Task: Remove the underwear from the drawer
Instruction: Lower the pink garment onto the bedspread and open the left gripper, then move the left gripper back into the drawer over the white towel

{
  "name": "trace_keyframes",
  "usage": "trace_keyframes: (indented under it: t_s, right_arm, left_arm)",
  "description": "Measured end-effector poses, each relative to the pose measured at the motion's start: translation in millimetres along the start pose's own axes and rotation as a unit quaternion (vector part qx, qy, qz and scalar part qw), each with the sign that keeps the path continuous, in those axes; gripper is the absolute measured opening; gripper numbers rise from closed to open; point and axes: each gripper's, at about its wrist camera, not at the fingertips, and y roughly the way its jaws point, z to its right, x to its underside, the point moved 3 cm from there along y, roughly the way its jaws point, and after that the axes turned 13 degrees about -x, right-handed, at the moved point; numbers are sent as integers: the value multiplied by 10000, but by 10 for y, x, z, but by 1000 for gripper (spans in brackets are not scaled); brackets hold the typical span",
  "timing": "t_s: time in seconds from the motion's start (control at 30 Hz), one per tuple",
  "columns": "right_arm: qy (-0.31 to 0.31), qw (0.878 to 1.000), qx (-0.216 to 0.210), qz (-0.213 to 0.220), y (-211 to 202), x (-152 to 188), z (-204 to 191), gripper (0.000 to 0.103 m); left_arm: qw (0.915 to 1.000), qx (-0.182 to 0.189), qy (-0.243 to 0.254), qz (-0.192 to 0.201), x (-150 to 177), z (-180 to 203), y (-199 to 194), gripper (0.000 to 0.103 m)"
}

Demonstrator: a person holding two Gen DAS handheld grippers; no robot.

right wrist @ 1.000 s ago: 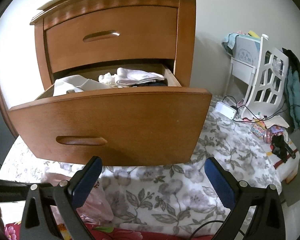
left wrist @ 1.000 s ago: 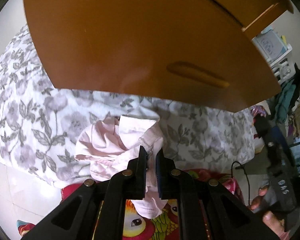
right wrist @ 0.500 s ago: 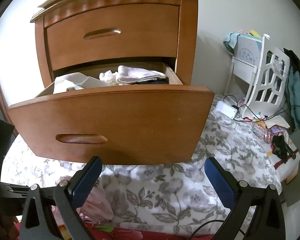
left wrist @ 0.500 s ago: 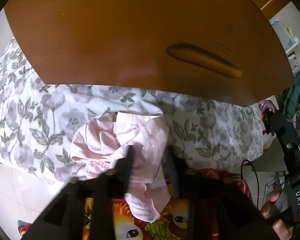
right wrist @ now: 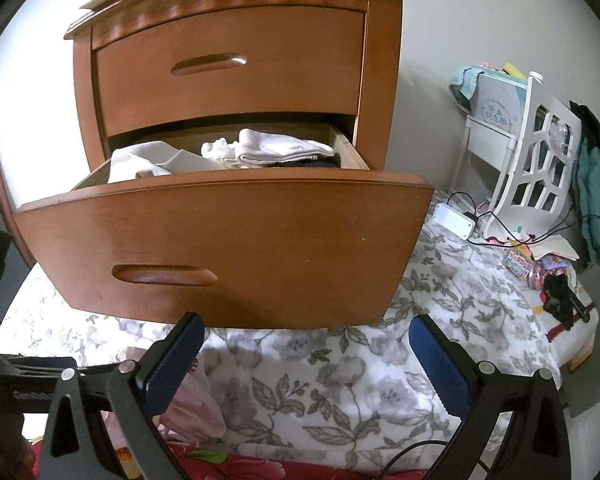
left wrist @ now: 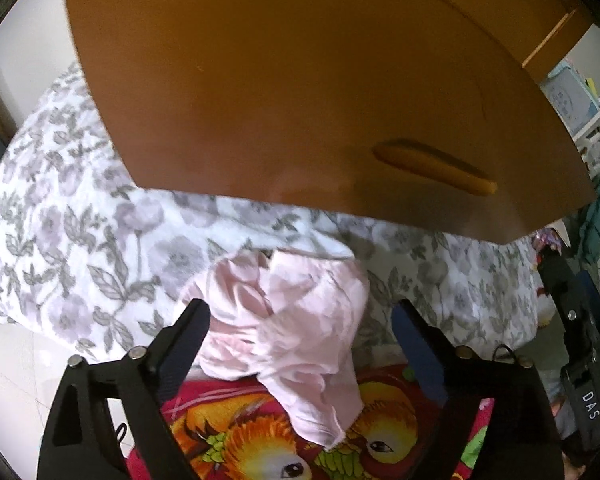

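Between the spread fingers of the left gripper [left wrist: 302, 312] lies the pink underwear [left wrist: 288, 320], crumpled in a loose heap with neither pad pressing on it; the jaws have just been opening and now stand wide, the garment free between them. Its left folds come close to the left finger [left wrist: 188, 332], whether touching cannot be told, while a clear gap separates its right edge from the right finger [left wrist: 416, 332]. The far part of the heap rests on the grey floral sheet [left wrist: 80, 248], and its near end droops toward the claw over a bright red blanket printed with cartoon birds [left wrist: 260, 432]. Beyond the fingertips, above the garment, hangs the front panel of the open lower drawer [left wrist: 300, 100], its recessed handle [left wrist: 432, 168] off to the right of the claw. Farther right, at the picture's edge, stands the black body of the other tool. The right gripper [right wrist: 306, 354] is also open wide with nothing between its blue pads, which hover over the floral sheet just below the drawer's front. A corner of the pink underwear [right wrist: 196, 404] shows beside its left finger [right wrist: 172, 360], at the lower left. Ahead of that claw the pulled-out drawer holds folded white socks [right wrist: 276, 150] and pale cloth [right wrist: 152, 160], and to the right, well apart, stand a white rack [right wrist: 540, 160] and a white power strip [right wrist: 454, 220].
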Motion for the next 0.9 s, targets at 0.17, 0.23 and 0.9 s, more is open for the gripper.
trace_keyframes:
  t_s: [0.17,0.23,0.9]
  right_arm:
    - [-1,10000,1,0,0,0,-1,103]
    - [1,10000,1,0,1,0,-1,103]
    - [23,10000,-13,-14,6,12,2,103]
  left_arm:
    - [9998,-7,-89,167,-30,-55,-45,101]
    - [9997,21,-114,220,-36,-68,-73,101]
    - [9967,495,76,635,-162,-55,-498,102]
